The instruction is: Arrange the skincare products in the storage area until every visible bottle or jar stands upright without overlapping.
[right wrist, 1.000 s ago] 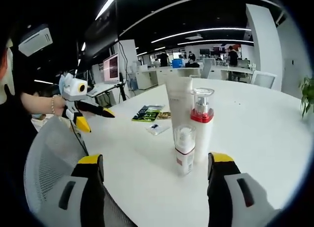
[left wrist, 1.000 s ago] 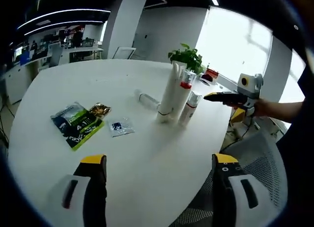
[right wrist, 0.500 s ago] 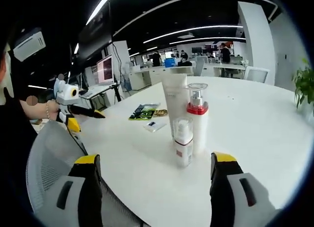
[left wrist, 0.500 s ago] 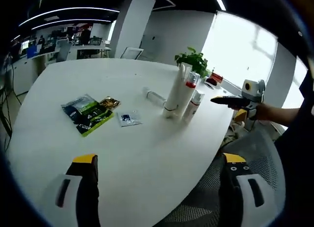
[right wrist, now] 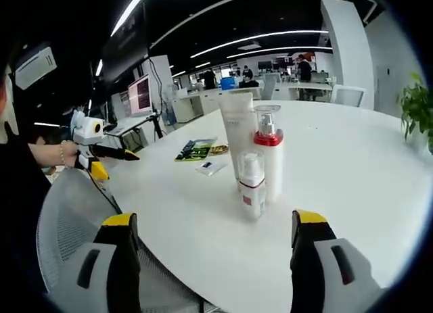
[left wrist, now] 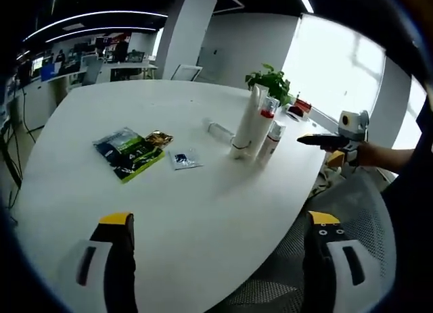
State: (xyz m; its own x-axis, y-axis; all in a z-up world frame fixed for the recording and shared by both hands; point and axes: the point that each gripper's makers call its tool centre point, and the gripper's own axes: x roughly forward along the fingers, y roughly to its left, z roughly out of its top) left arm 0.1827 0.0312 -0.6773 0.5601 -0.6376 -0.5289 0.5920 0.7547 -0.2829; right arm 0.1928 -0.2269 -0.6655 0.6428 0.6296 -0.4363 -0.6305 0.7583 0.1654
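Left gripper (left wrist: 216, 259) is released, jaws wide apart and empty, held off the near edge of the white tabletop (left wrist: 203, 205). Right gripper (right wrist: 216, 259) is likewise released and empty, off the same edge above a mesh chair back (right wrist: 74, 225). Three skincare products stand upright, close together, near that edge: a tall white tube (right wrist: 237, 134), a red-collared pump bottle (right wrist: 268, 157) just beside it, and a small bottle (right wrist: 252, 186) in front, nearest the right gripper. A clear bottle (left wrist: 219, 130) lies on its side behind the group. Further along the tabletop lie a green packet (left wrist: 130, 153), a gold sachet (left wrist: 160, 138) and a small blue sachet (left wrist: 184, 160)
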